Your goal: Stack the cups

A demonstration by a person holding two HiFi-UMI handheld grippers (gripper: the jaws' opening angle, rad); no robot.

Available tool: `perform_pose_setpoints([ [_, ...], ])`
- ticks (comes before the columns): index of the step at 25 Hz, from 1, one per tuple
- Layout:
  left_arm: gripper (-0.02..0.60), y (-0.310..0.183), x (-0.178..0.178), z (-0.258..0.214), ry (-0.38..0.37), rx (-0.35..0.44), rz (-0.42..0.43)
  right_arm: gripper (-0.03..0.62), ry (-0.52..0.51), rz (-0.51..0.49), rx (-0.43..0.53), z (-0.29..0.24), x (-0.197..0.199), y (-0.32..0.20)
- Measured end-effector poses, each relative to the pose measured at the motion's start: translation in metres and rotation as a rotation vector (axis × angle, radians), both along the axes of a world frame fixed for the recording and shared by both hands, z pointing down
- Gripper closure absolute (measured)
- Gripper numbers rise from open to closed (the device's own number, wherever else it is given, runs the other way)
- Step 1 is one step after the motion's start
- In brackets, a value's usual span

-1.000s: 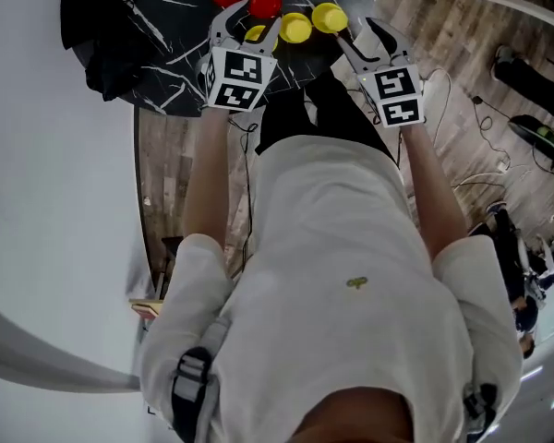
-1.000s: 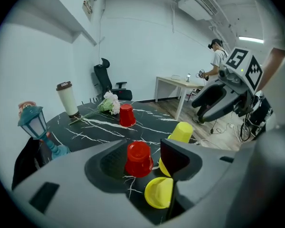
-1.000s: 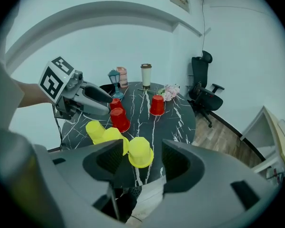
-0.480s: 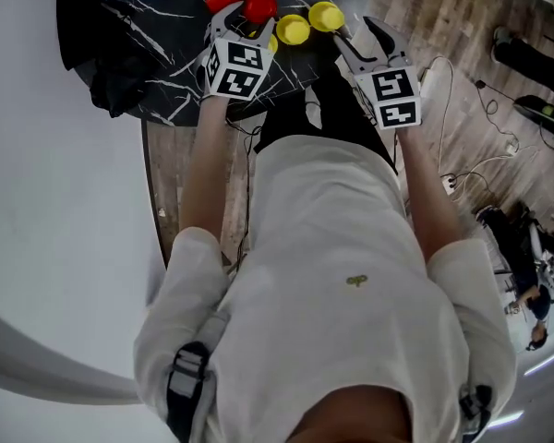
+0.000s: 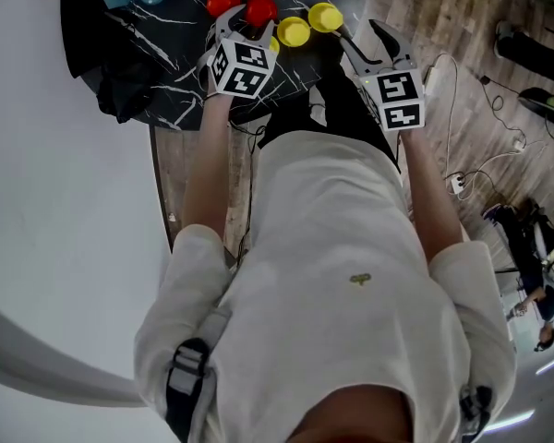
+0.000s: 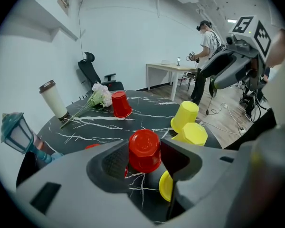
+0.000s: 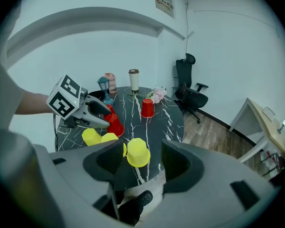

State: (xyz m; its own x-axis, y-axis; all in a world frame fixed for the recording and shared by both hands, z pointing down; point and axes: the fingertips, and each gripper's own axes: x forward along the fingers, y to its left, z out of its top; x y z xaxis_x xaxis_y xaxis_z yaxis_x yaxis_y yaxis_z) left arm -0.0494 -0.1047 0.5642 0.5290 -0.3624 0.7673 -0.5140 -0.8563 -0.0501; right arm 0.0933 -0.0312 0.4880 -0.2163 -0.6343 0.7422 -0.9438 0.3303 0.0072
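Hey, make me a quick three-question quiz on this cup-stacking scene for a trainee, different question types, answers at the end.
1. Which cup shows between the left gripper's jaws? A) yellow B) red C) blue
2. True or false: the right gripper's jaws are clamped on the yellow cup ahead of them.
3. What lies beside the far red cup on the table?
Key: 1 B, the red cup. 2 False: jaws apart, cup untouched. 3 White flowers.

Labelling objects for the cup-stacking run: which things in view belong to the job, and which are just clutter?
Job: red cups, yellow cups.
Lying about: lantern, lidded paper cup, flowers, black cloth, office chair.
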Motion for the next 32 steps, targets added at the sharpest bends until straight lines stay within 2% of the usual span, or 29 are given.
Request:
perform_pose_setpoints([
  [7, 0.383, 0.001, 0.001, -0.009, 0.018, 0.02, -0.005, 0.341, -0.001, 0.015, 0.014, -0.005, 0.003, 0.002],
  [10, 0.437, 0.0, 0.001, -0.019, 0.039, 0.046, -0.022, 0.341, 0.002, 0.017, 0.014, -0.004, 0.004, 0.004],
  [11, 0.437, 0.0, 0.0, -0.02, 0.045, 0.048, -0.028, 0.341, 0.002, 0.018, 0.013, -0.003, 0.004, 0.004],
  [21, 0.43, 0.003, 0.002, -0.016, 0.052, 0.018, -0.007, 0.341, 0.0, 0.031, 0.02, -0.005, 0.004, 0.008],
  [24, 0.401, 0.003, 0.002, -0.017, 0.061, 0.014, 0.002, 0.341, 0.001, 0.036, 0.021, -0.006, 0.003, 0.009],
  [32, 0.376, 0.004, 0.005, -0.017, 0.089, -0.01, 0.004, 0.341, -0.001, 0.038, 0.018, -0.005, -0.001, 0.008],
])
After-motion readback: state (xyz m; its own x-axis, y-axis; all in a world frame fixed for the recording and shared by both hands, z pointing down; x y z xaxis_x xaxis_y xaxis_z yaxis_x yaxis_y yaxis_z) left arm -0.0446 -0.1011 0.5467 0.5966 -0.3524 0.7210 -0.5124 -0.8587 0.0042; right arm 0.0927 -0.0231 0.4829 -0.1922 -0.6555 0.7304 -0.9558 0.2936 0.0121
